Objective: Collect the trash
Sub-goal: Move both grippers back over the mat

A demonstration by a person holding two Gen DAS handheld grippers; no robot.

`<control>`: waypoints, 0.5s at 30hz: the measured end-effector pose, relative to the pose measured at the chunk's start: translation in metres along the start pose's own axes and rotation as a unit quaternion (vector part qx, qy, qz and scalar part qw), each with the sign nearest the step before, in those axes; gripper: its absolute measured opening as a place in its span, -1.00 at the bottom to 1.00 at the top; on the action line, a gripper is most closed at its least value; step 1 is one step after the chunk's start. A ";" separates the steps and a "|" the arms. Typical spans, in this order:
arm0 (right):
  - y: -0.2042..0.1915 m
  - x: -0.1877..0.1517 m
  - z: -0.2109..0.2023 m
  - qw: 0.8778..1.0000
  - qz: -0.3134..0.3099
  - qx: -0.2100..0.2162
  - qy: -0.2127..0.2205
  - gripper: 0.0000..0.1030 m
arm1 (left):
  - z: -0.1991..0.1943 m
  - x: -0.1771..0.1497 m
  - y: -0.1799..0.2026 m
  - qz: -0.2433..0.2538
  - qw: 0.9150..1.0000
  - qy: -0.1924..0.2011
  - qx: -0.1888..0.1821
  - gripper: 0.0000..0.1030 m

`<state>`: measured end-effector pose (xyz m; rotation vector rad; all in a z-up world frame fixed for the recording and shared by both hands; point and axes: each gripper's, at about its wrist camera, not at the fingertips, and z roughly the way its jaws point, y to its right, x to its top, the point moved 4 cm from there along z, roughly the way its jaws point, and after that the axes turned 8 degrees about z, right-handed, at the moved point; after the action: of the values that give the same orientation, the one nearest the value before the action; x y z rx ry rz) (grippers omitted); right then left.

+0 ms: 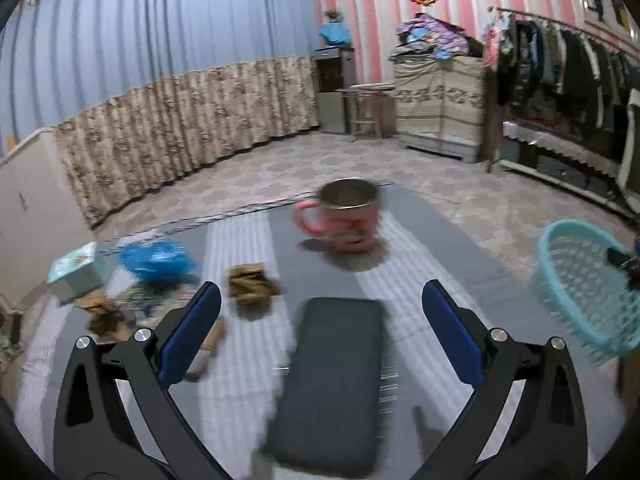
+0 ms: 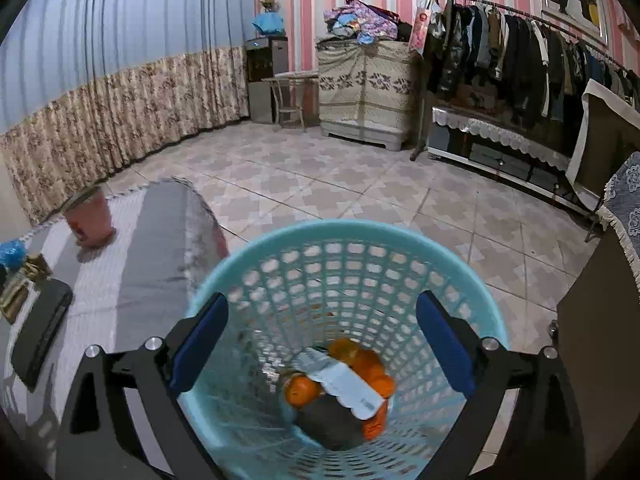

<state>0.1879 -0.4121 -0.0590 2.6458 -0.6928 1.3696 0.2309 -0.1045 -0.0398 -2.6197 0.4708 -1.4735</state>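
Observation:
My left gripper is open above the striped table, nothing between its blue pads. Ahead to its left lie a crumpled brown paper wad, a blue plastic bag and another brown scrap. My right gripper stands open over the mouth of the turquoise basket, holding nothing. Orange peels and a white wrapper lie at the basket's bottom. The left wrist view shows the basket off the table's right edge.
A pink mug stands at the table's far side. A flat black case lies under the left gripper. A teal box sits far left. Beyond are tiled floor, curtains, a cabinet and a clothes rack.

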 end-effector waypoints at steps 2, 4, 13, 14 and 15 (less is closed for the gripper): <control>-0.013 0.000 -0.008 1.000 0.003 0.011 0.009 0.81 | 0.002 -0.005 -0.022 -0.005 1.000 -0.004 0.013 0.89; -0.021 -0.001 -0.013 1.000 0.005 0.016 0.012 0.81 | 0.008 -0.011 -0.052 -0.011 1.000 -0.009 0.026 0.89; -0.071 -0.021 -0.013 1.000 -0.025 0.015 -0.003 0.83 | 0.030 -0.037 -0.168 -0.031 0.995 -0.029 0.093 0.89; -0.076 -0.024 -0.013 0.999 -0.028 0.016 -0.005 0.83 | 0.033 -0.040 -0.181 -0.041 0.994 -0.034 0.093 0.89; -0.081 -0.026 -0.013 0.999 -0.031 0.016 -0.007 0.83 | 0.036 -0.042 -0.189 -0.047 0.994 -0.037 0.094 0.89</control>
<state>0.2000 -0.3274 -0.0616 2.6809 -0.5888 1.3582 0.2827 0.0851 -0.0487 -2.5683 0.1930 -1.3674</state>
